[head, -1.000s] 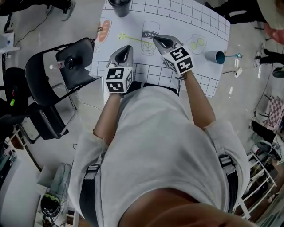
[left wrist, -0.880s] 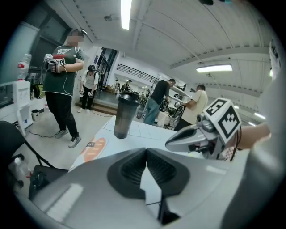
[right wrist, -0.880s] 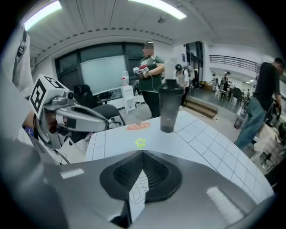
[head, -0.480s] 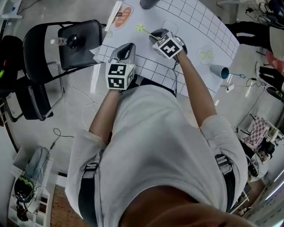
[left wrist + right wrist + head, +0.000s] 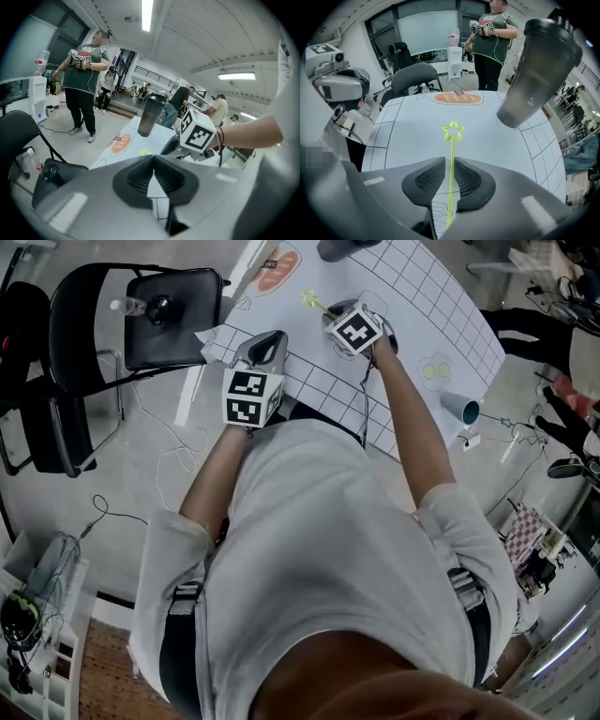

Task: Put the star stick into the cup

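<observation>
A yellow-green star stick (image 5: 314,304) lies flat on the white gridded table (image 5: 431,315). In the right gripper view its star (image 5: 452,130) points away from me and its shaft runs back between my jaws. My right gripper (image 5: 339,307) points steeply down over it; the right gripper (image 5: 450,161) has just been opening, and its pads stand slightly apart from the shaft on both sides. The dark grey cup (image 5: 337,247) stands upright at the far edge, seen close by as the cup (image 5: 539,65). My left gripper (image 5: 267,343) hovers at the near table edge, tips together and empty (image 5: 153,159).
A black chair (image 5: 159,320) stands left of the table. A teal cup (image 5: 459,409) lies on its side at the table's right edge. A printed sausage picture (image 5: 277,268) marks the far left corner. A person (image 5: 84,70) stands beyond the table.
My right gripper has dropped onto the table and tipped steeply down over the star stick, with its jaws parted. The left gripper has shifted a little at the near edge.
</observation>
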Available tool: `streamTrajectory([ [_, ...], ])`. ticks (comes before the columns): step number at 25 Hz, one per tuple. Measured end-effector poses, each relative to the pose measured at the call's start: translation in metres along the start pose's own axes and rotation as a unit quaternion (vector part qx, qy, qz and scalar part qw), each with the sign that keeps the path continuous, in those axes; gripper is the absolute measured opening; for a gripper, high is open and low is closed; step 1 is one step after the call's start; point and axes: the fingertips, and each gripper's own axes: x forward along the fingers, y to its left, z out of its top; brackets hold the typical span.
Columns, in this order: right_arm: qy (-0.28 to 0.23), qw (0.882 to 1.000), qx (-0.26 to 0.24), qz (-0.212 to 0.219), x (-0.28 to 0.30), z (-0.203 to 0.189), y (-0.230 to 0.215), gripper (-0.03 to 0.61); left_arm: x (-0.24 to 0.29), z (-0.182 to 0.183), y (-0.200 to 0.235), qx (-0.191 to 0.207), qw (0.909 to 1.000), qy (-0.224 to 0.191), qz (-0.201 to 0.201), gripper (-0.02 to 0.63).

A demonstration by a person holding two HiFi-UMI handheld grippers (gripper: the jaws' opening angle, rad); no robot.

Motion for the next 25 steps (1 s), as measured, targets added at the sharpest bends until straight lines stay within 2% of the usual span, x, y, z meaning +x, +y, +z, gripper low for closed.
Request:
streamTrajectory([
  [3,-0.003,1.000,0.014,0.008,-0.001,0.000,-0.001,0.049,0.003,-0.001,-0.002,0.000,1.0000,0.003,-0.002,0.003],
  [4,-0.012,1.000,0.019,0.008,-0.001,0.000,-0.002,0.018,0.005,0.000,-0.004,0.001,1.0000,0.003,-0.004,0.003],
  [10,-0.074,0.995,0.069,0.006,-0.015,-0.004,-0.006,0.015,0.016,0.012,-0.020,0.021,0.9995,0.004,-0.022,0.003],
  [14,-0.146,0.981,0.131,0.006,-0.038,-0.003,-0.011,0.015,0.027,0.022,-0.033,0.036,0.9988,0.004,-0.031,0.003],
  [17,-0.203,0.961,0.189,0.007,-0.057,-0.006,-0.016,0.015,0.035,0.028,-0.045,0.046,0.9979,0.006,-0.045,0.003],
  [19,-0.250,0.939,0.236,0.014,-0.071,-0.010,-0.021,0.015,0.042,0.031,-0.056,0.048,0.9972,0.006,-0.057,0.003],
  [22,-0.315,0.900,0.299,0.029,-0.094,-0.021,-0.026,0.015,0.053,0.033,-0.076,0.058,0.9954,0.010,-0.076,0.003],
  [23,-0.330,0.890,0.314,0.031,-0.101,-0.026,-0.026,0.015,0.056,0.033,-0.084,0.063,0.9945,0.012,-0.083,0.003],
  [25,-0.349,0.876,0.333,0.024,-0.113,-0.039,-0.027,0.015,0.063,0.032,-0.100,0.073,0.9923,0.017,-0.099,0.003],
])
